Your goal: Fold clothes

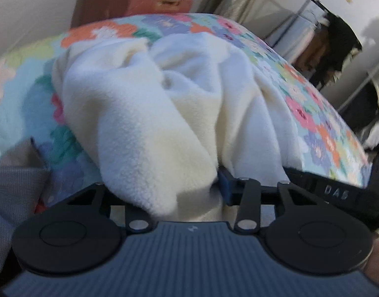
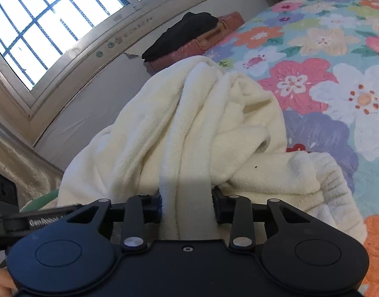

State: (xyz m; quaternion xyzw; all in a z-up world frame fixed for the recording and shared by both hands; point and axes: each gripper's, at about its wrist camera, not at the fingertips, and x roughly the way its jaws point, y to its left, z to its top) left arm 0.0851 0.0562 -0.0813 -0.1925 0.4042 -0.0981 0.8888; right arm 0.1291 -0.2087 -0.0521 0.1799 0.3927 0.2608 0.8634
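A cream fleece garment lies crumpled on a floral bedspread. In the left wrist view a thick fold of it runs into my left gripper, which is shut on the fleece. The blue pad of one finger shows; the other finger is hidden under the cloth. In the right wrist view the same garment is bunched by the wall, and a flat band of it passes between the fingers of my right gripper, shut on it. A ribbed cuff lies to the right.
A grey knit cloth lies at the bed's near left. A reddish-brown case with a black cloth on top stands at the far end of the bed below a barred window. Dark furniture stands beyond the bed.
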